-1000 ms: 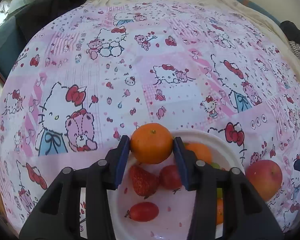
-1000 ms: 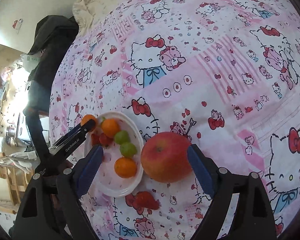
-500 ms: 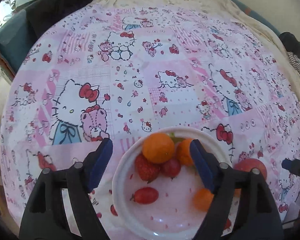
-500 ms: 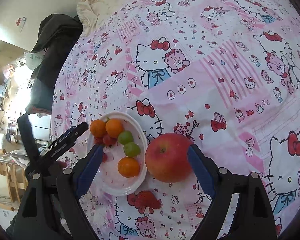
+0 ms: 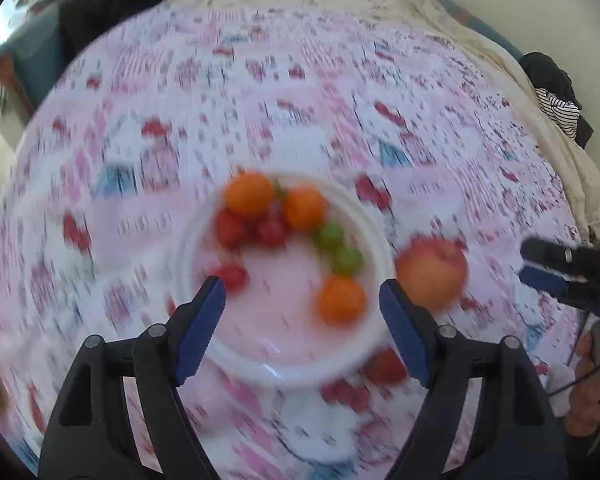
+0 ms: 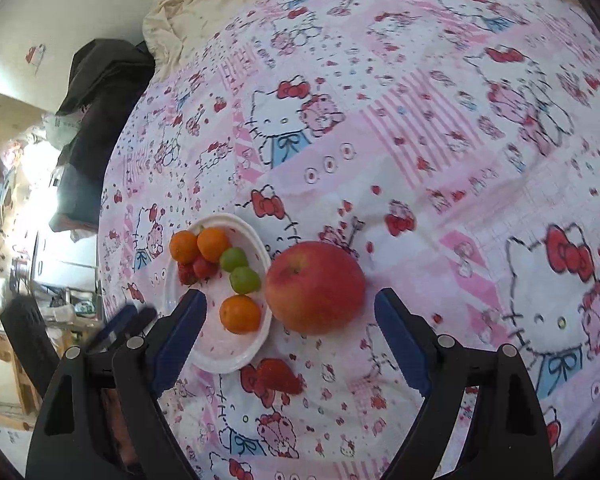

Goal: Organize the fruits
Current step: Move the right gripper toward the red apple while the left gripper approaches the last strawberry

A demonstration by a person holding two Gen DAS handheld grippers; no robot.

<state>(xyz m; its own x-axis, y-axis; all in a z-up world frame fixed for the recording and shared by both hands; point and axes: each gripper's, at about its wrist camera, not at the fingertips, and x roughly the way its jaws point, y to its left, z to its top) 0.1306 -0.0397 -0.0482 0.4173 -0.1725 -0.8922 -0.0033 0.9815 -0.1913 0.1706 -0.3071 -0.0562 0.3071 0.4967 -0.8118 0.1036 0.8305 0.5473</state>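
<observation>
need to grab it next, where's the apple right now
In the right wrist view the apple lies on the patterned sheet, just right of the white plate and ahead of the open right tool, a strawberry below it.

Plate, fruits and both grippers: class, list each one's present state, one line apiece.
Plate: on the bedsheet, holding fruit.
Apple: on the sheet beside the plate.
Loose strawberry: on the sheet, outside the plate.
Left gripper: open, empty.
Right gripper: open, empty.
</observation>
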